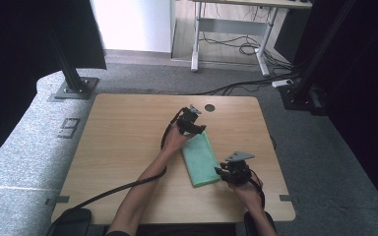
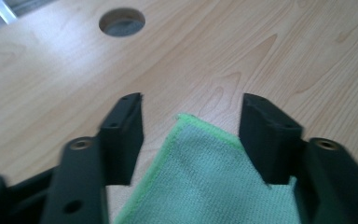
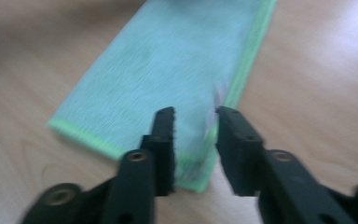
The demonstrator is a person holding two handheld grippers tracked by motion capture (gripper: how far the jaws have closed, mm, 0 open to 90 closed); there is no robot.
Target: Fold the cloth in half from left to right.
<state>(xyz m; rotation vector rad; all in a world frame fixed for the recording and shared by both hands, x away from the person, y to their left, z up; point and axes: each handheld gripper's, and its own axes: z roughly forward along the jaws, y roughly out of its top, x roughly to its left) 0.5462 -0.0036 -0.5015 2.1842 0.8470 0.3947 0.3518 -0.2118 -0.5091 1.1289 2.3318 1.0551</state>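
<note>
Wooden table (image 1: 118,147), folded green cloth (image 1: 200,159), left tool (image 1: 193,124) spread wide over far corner, right tool (image 1: 225,171) parted at near corner

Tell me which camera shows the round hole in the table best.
The left gripper view: the hole sits large and sharp in the wood beyond the open jaws. The high view shows it as a small dark dot near the table's far edge.

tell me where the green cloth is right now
In the high view the green cloth lies folded right of the table's centre, between the left gripper at its far end and the right gripper.
</note>
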